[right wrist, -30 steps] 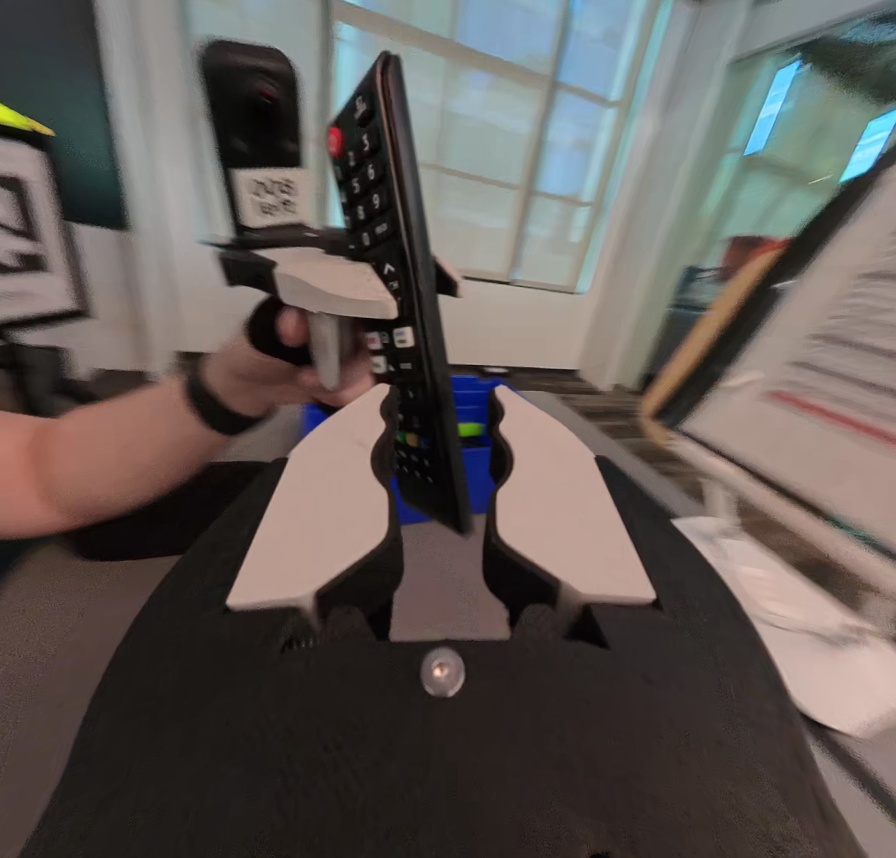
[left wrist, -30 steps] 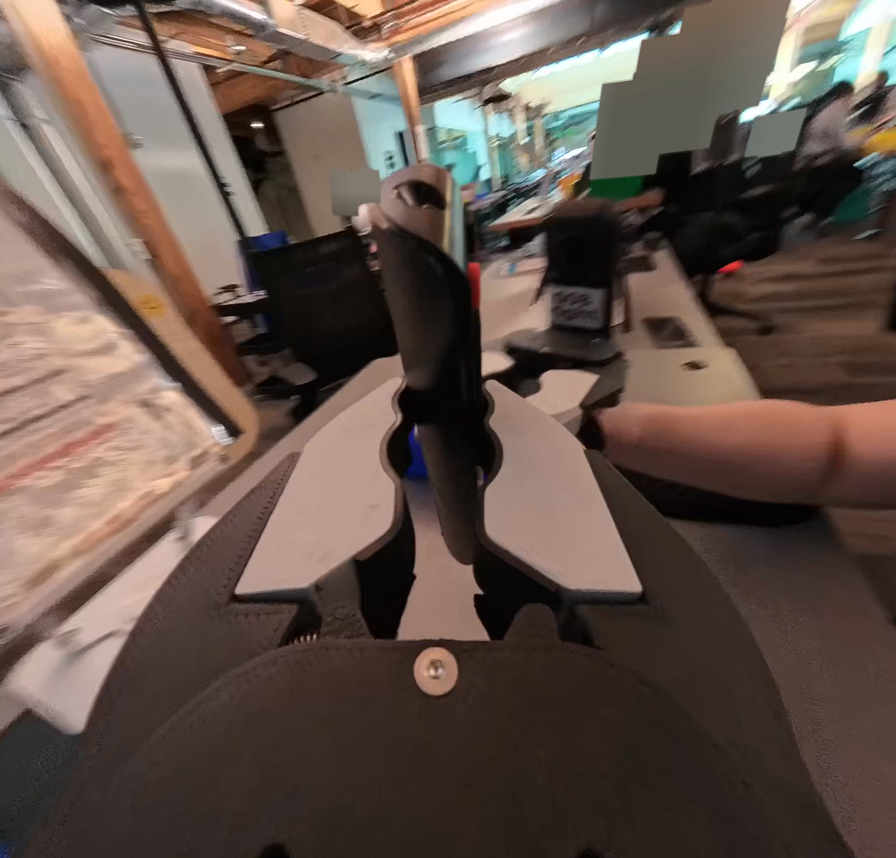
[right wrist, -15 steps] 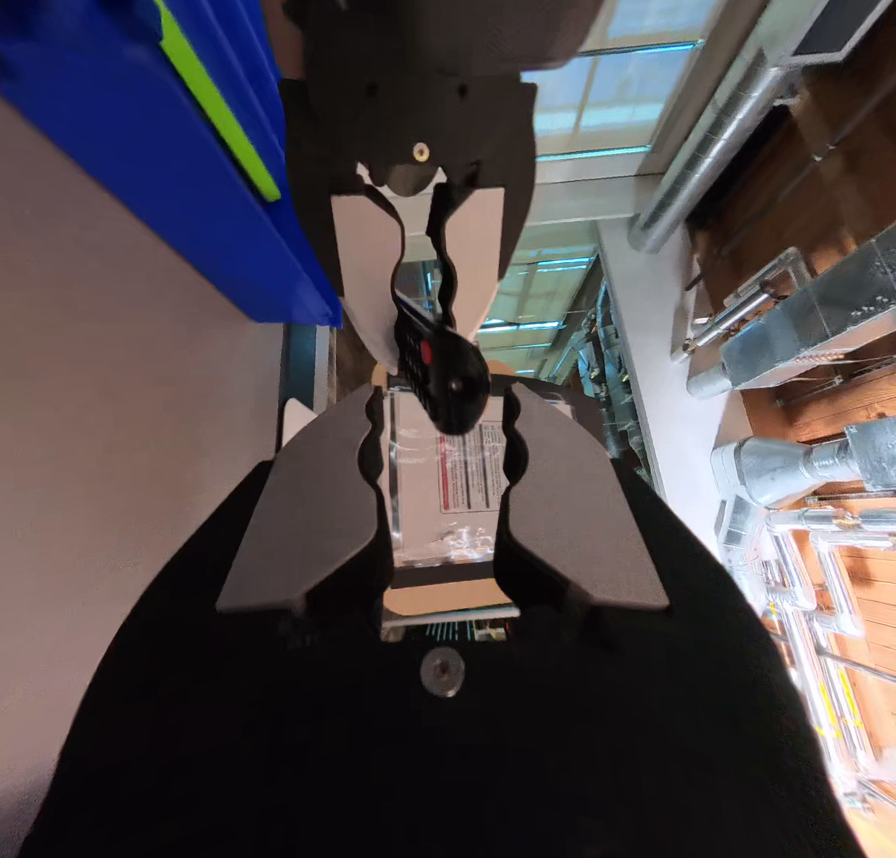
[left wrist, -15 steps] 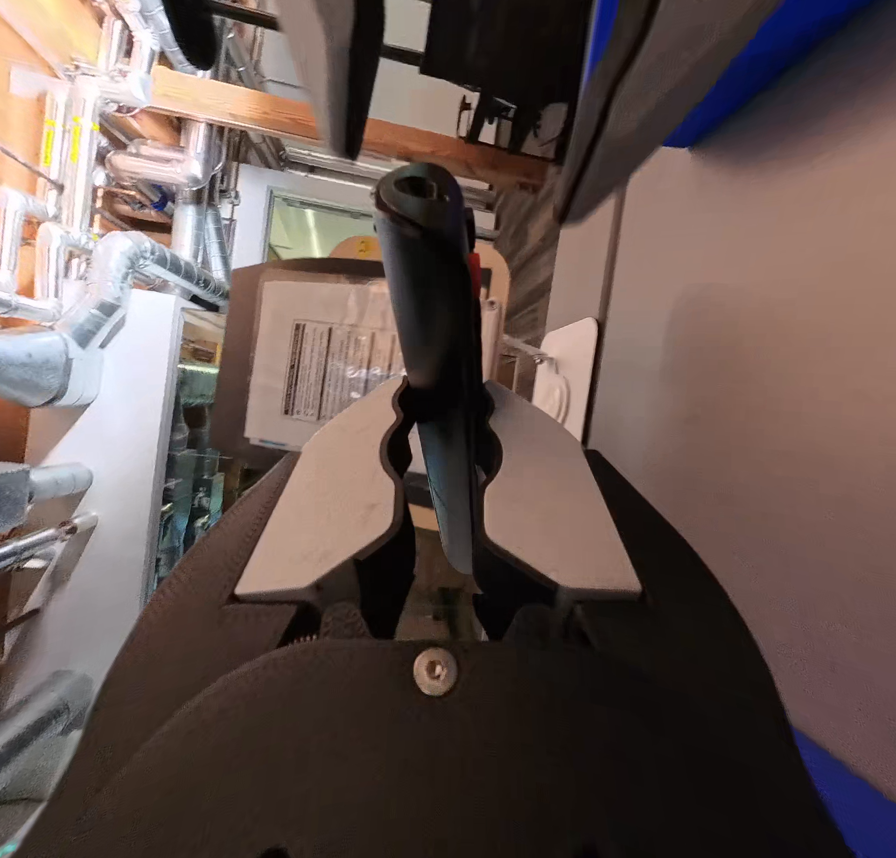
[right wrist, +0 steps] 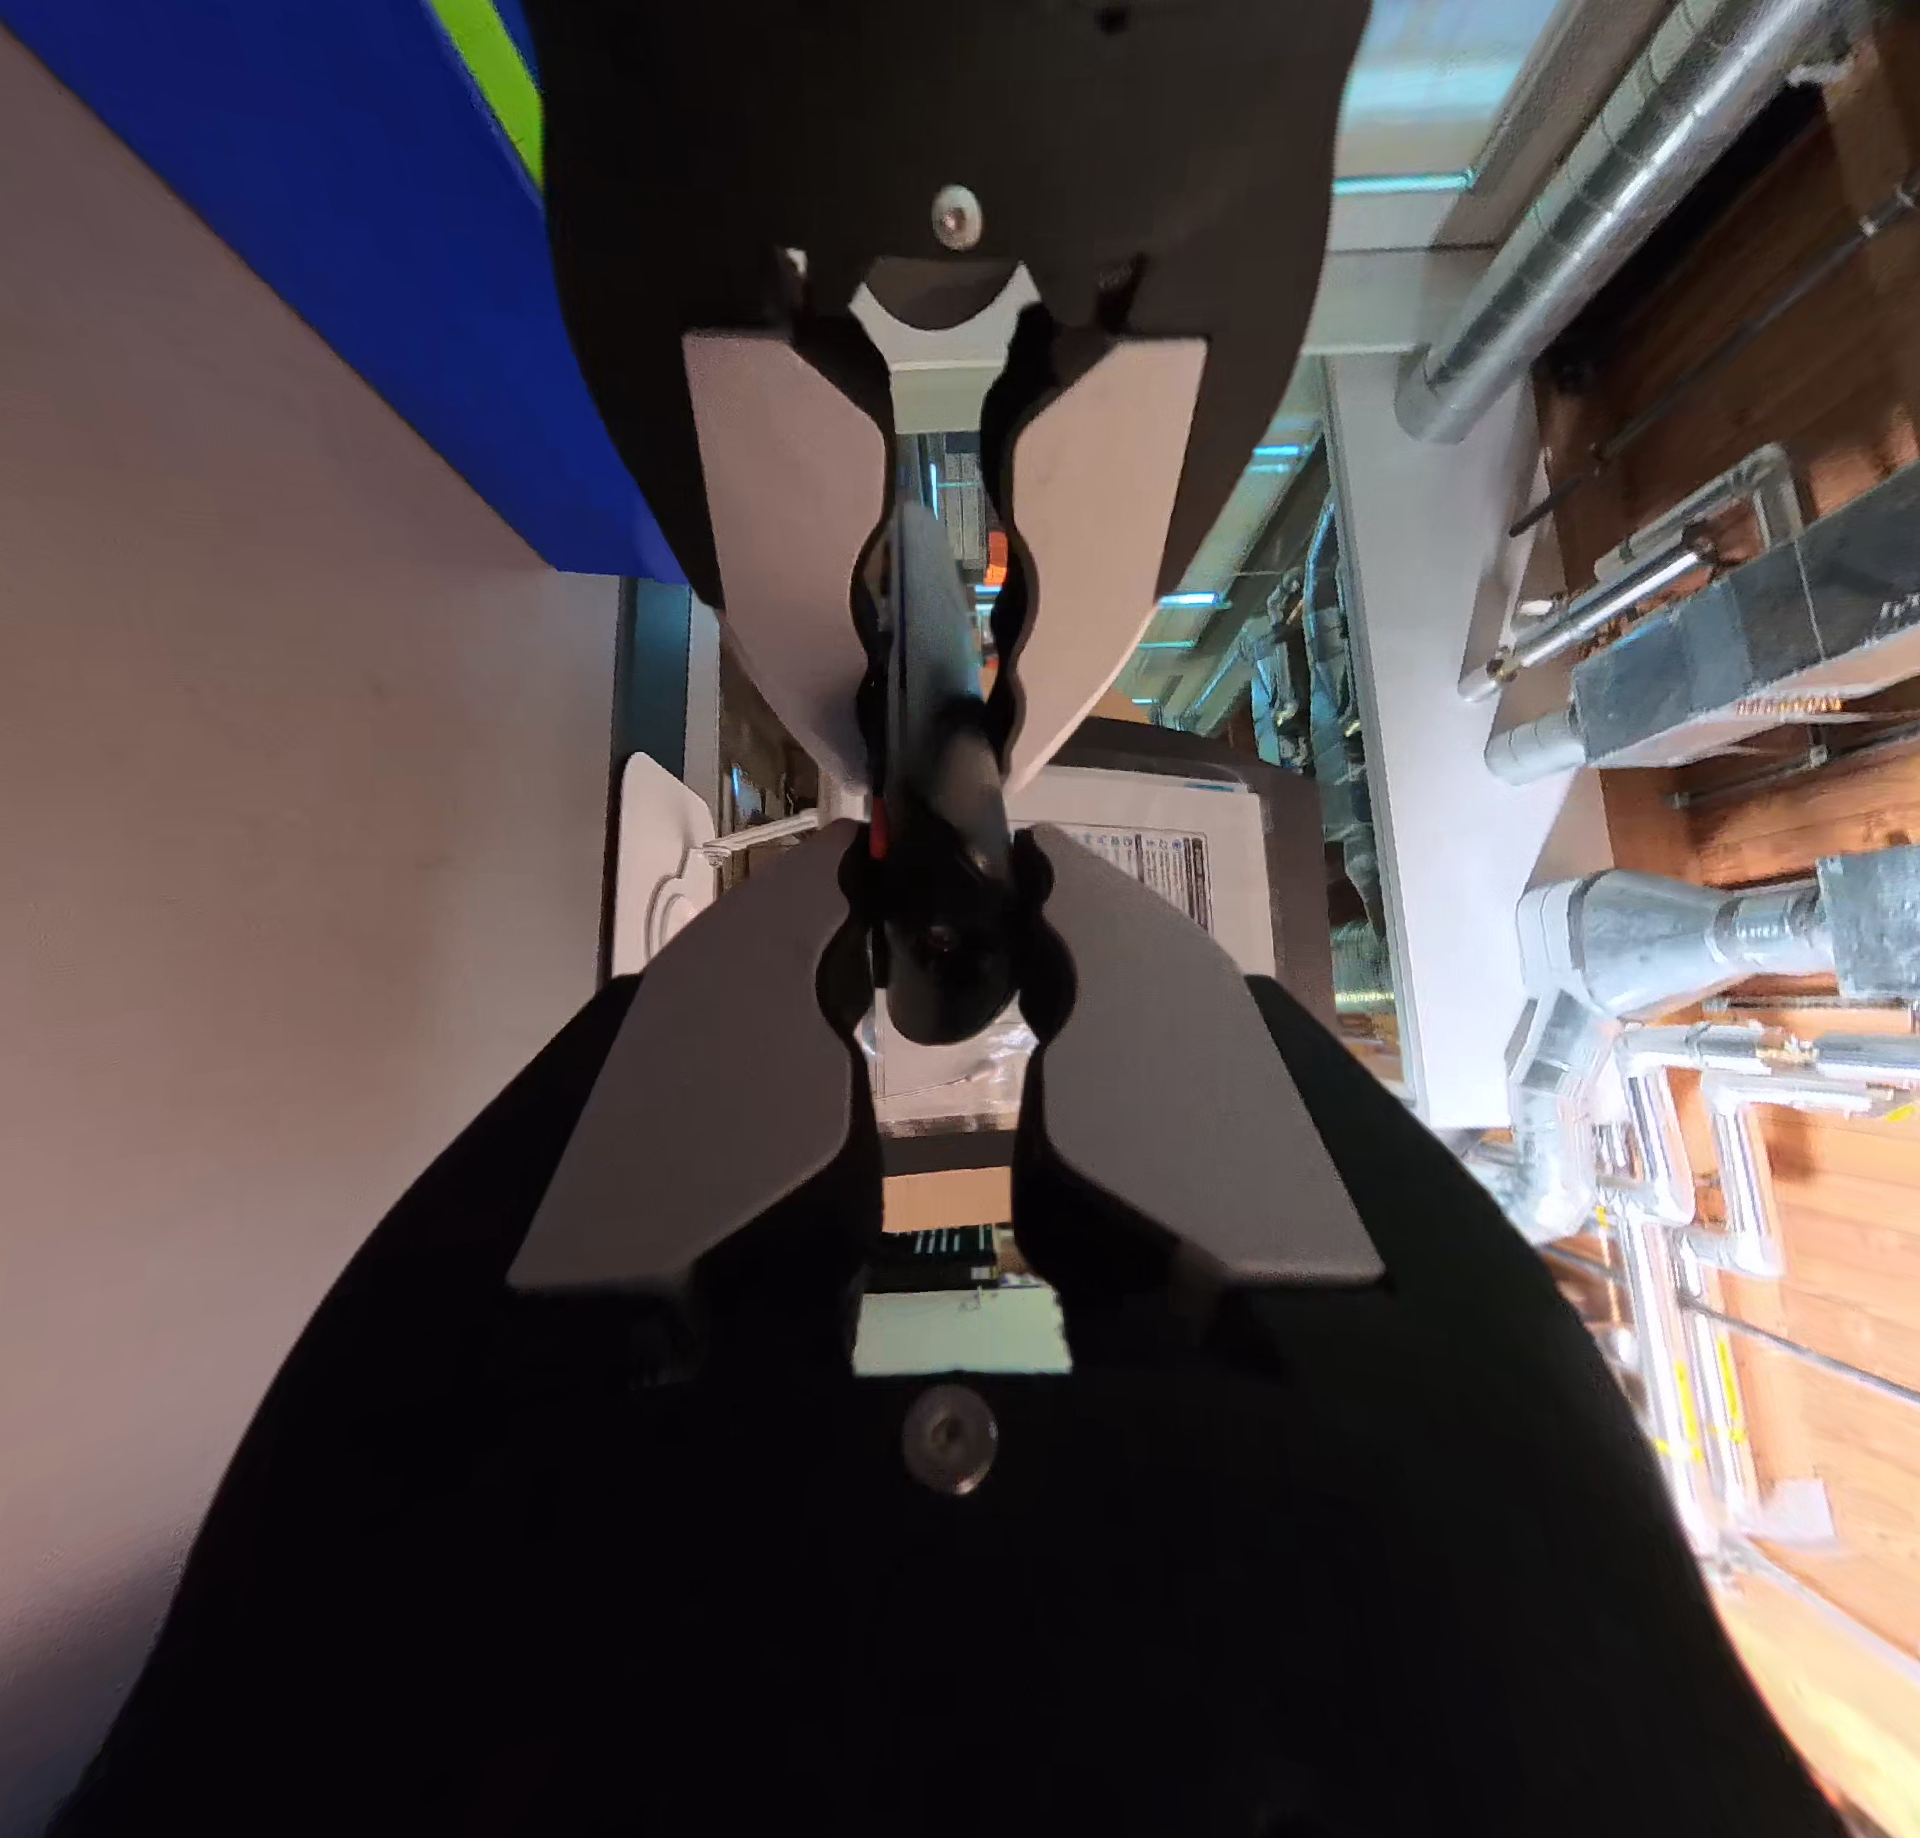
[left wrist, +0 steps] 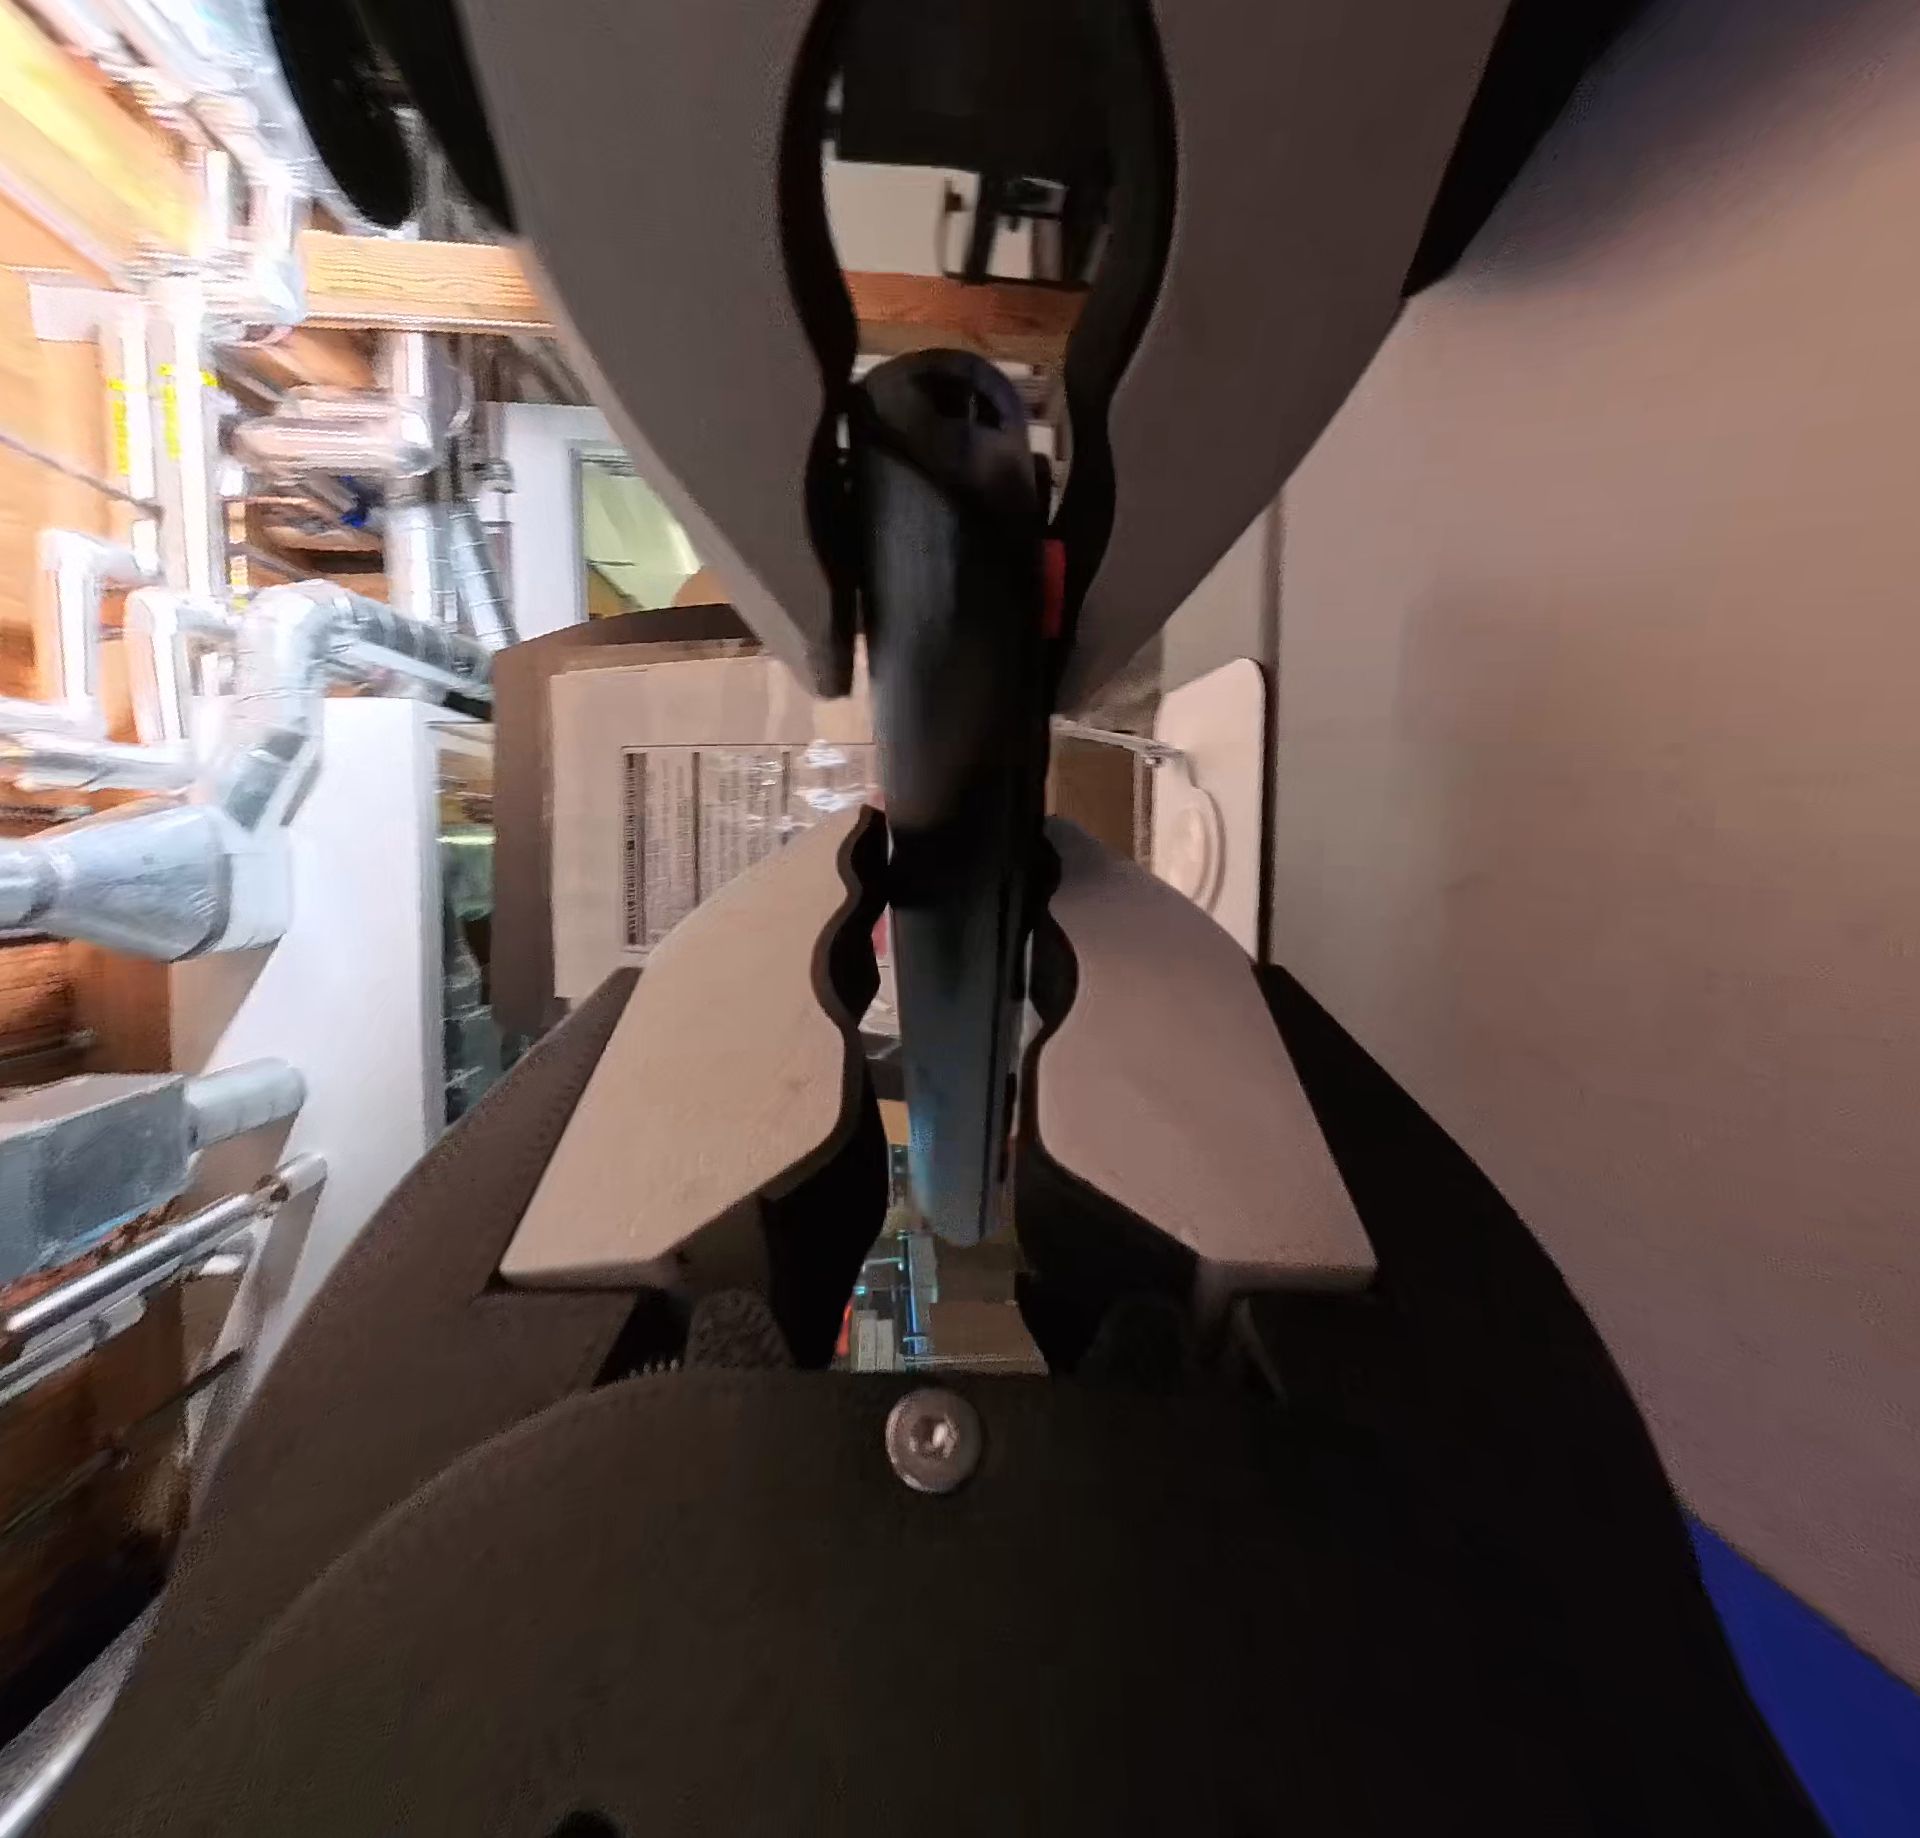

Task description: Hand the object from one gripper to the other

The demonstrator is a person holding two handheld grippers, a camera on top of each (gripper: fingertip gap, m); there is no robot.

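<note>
Two grippers meet nose to nose around one black remote control (left wrist: 961, 749). Going left to right in the left wrist view: blurred silver ducts (left wrist: 145, 874) and wooden beams, a brown board with a clear-sleeved printed sheet (left wrist: 717, 832) whose writing is too small to read, then the remote, then a pale grey tabletop (left wrist: 1558, 853). The left gripper (left wrist: 961, 858) has its jaws pinched tight on the remote's lower body. The right gripper (right wrist: 940, 900) reaches in from the opposite side, its jaws narrowed around the remote's rounded end with the red button; I cannot tell whether they actually press it. A blue bin (right wrist: 312, 230) with a green stripe sits on the tabletop.
</note>
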